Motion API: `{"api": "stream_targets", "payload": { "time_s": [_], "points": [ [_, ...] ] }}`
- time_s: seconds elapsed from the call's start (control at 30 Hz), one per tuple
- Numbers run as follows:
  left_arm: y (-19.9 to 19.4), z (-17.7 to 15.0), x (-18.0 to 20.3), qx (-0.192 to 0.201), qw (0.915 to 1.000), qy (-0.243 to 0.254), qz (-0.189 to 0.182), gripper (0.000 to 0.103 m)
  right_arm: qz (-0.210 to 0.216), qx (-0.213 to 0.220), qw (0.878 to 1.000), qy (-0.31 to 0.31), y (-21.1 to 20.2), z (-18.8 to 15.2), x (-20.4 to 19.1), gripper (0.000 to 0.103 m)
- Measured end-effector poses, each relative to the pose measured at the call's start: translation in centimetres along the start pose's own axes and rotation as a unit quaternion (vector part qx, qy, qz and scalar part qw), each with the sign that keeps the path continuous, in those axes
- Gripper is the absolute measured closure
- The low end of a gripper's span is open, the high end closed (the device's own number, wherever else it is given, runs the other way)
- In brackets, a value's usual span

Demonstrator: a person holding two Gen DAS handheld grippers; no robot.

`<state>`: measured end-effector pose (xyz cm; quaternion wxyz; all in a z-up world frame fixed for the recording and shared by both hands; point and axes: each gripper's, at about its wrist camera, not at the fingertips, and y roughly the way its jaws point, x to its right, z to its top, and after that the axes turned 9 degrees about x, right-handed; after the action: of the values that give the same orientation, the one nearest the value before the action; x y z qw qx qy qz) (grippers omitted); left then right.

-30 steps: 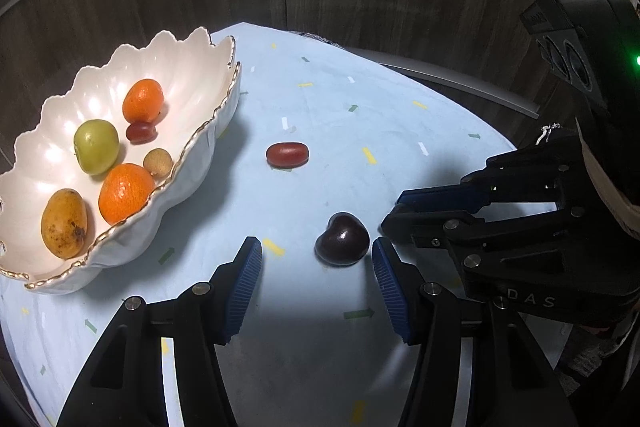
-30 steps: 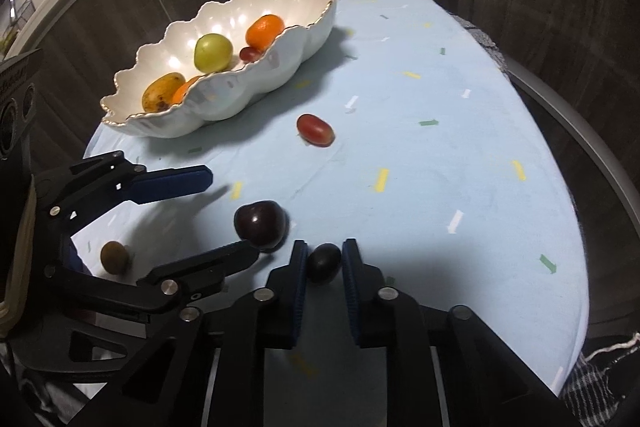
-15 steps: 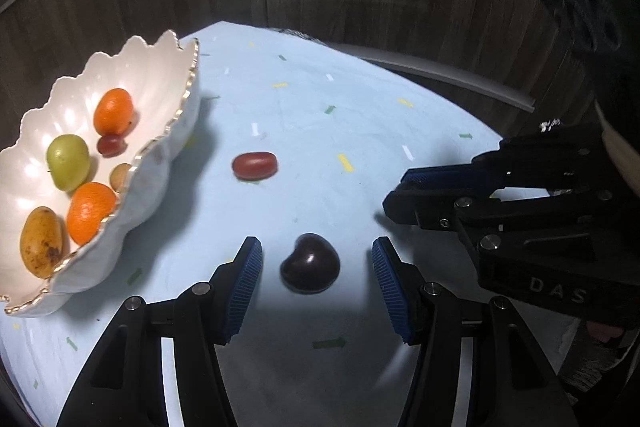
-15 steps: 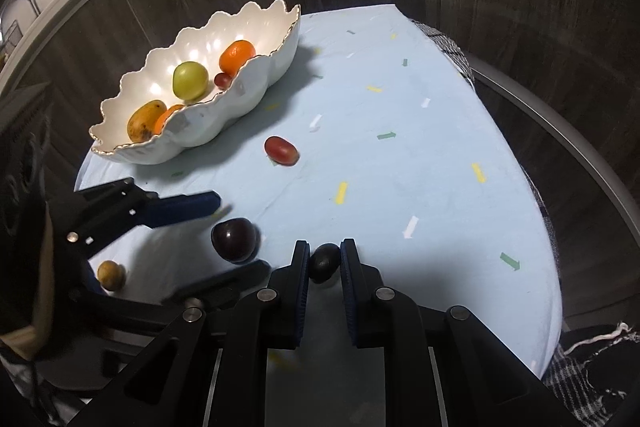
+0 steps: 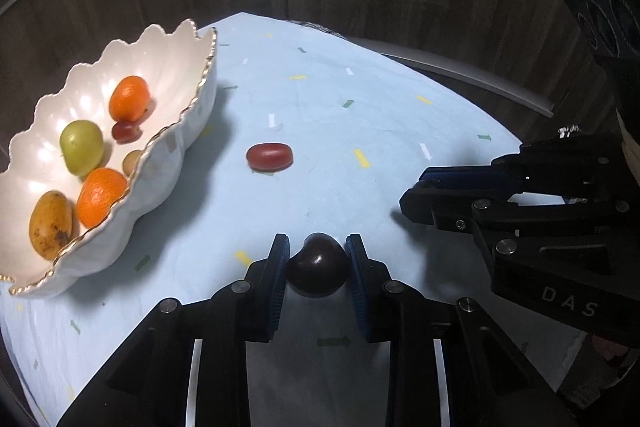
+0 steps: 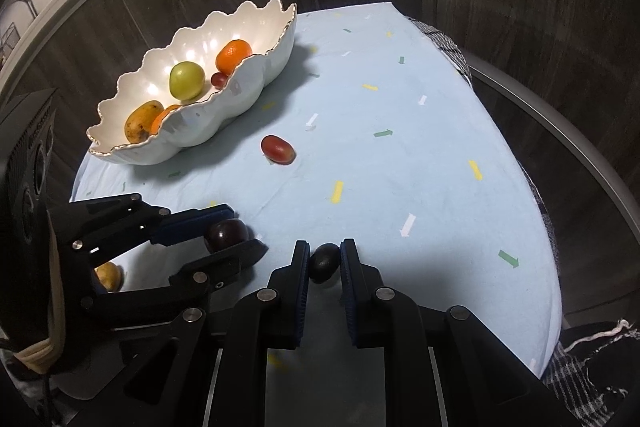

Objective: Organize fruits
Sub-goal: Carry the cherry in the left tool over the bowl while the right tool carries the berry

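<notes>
My left gripper [image 5: 317,246] has its blue pads pressed on both sides of a dark purple plum [image 5: 318,267] that rests on the pale blue cloth, and its jaws are closing. My right gripper [image 6: 325,250] is shut on a small dark oval fruit [image 6: 323,263], low over the cloth. The two grippers sit side by side: in the right wrist view the left gripper [image 6: 244,235] with the plum [image 6: 226,233] lies just left of mine. A red oval fruit [image 5: 269,156] lies loose on the cloth between the grippers and the white scalloped bowl [image 5: 176,155].
The gold-rimmed bowl [image 6: 208,123] holds two oranges, a green fruit, a yellow mango and two small fruits. A small tan fruit [image 6: 108,275] lies on the cloth behind the left gripper. The round table's edge [image 6: 552,227] curves close on the right, with dark wood panelling beyond.
The left gripper slid forward around the plum and its jaws came together onto it. The right gripper stayed shut on the small dark fruit, hardly moving.
</notes>
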<state>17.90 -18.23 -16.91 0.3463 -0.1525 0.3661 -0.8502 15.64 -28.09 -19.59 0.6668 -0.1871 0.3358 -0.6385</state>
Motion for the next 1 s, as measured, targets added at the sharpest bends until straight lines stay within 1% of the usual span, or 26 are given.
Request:
{"api": "stream_targets", "payload": {
  "time_s": [0.2,0.6,0.83,1.0],
  "points": [
    [-1.5,-0.1,-0.1,0.007,0.9998,-0.014,0.014,0.074,0.000,0.007,1.000,-0.006,-0.7,0.0,-0.5,0.086],
    [-6.2,0.8,-0.9,0.043,0.9979,-0.033,0.036,0.074,0.016,0.026,0.999,-0.020,-3.1,0.8,-2.4,0.086],
    [-8.8,1.3,-1.9,0.062,0.9957,-0.049,0.050,0.074,0.029,0.038,0.998,-0.032,-4.3,1.7,-4.0,0.086],
    [-10.4,1.7,-2.8,0.076,0.9935,-0.060,0.060,0.074,0.038,0.048,0.997,-0.040,-4.9,3.0,-5.4,0.086]
  ]
}}
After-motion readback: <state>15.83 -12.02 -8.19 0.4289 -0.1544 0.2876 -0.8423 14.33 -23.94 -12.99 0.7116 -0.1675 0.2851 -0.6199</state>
